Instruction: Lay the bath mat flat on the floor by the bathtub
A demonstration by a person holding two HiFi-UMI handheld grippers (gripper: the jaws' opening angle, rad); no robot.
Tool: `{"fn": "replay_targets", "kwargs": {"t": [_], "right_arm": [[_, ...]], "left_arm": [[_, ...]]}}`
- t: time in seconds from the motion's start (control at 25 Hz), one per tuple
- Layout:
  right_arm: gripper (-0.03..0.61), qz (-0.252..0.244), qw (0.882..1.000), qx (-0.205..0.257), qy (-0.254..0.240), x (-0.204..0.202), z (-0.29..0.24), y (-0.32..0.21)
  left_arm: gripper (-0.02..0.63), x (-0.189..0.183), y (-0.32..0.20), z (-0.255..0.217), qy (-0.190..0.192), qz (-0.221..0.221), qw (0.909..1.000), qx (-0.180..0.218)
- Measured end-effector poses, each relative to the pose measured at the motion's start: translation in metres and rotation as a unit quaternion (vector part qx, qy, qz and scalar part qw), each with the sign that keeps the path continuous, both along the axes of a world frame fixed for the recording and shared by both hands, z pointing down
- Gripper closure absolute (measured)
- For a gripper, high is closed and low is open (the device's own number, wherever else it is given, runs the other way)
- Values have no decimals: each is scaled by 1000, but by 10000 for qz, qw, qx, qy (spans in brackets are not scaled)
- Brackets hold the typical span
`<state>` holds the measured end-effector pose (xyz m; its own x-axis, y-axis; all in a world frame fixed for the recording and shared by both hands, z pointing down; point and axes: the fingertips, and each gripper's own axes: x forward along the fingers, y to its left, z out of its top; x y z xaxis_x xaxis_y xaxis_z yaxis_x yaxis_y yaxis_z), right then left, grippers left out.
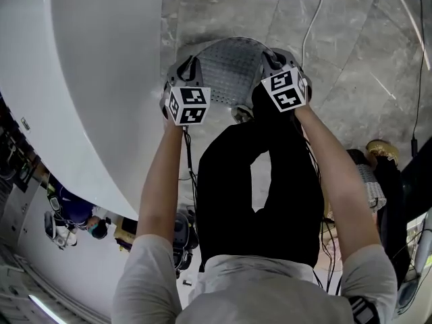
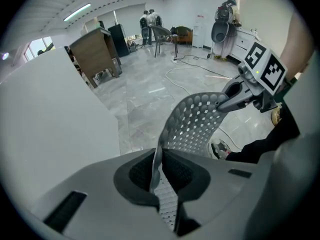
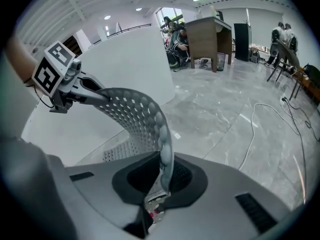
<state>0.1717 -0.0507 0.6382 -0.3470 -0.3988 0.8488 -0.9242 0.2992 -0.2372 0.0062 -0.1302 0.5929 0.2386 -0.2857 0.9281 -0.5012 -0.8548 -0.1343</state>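
Left gripper (image 1: 183,79) and right gripper (image 1: 278,73), fingers shut tight on opposite edges of the mat (image 1: 233,66), hold it spread (perforated, bowed between them) over the floor (image 1: 351,66) beside the tub (image 1: 88,79), presumably to land flat.

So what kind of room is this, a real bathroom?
Probably not a real bathroom: it looks more like a big office or lab hall. A white bathtub stands on an open marble floor, with loose cables and a wooden desk in the background.
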Motion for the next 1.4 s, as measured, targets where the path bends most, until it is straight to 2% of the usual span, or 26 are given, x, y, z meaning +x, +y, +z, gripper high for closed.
{"fn": "replay_targets", "kwargs": {"t": [0.12, 0.32, 0.48, 0.64, 0.8, 0.92, 1.12, 1.28, 1.4], "right_arm": [[554, -150, 9997, 153, 133, 2, 15, -7], [554, -198, 9990, 231, 322, 7, 44, -10], [553, -362, 9977, 318, 483, 4, 57, -7], [554, -263, 9972, 466, 518, 3, 69, -9], [554, 126, 9958, 802, 432, 15, 87, -26], [553, 350, 9939, 1007, 297, 20, 102, -31], [554, 341, 9874, 1492, 401, 30, 127, -48], [552, 389, 9846, 1614, 549, 27, 138, -49], [552, 93, 9837, 1616, 781, 24, 145, -53]], "left_arm": [[583, 6, -1, 14, 101, 67, 9999, 114], [583, 3, -5, 40, 401, -218, 9987, 225], [583, 3, 1, 54, 507, -121, 9981, 324], [583, 2, -4, 69, 626, -67, 9968, 496], [583, 12, -22, 82, 863, 257, 9927, 805], [583, 13, -28, 100, 1046, 391, 9900, 861], [583, 29, -58, 124, 1099, 694, 9825, 1336], [583, 27, -67, 140, 1086, 1110, 9759, 1534], [583, 37, -86, 150, 1265, 1152, 9708, 1684]]}}
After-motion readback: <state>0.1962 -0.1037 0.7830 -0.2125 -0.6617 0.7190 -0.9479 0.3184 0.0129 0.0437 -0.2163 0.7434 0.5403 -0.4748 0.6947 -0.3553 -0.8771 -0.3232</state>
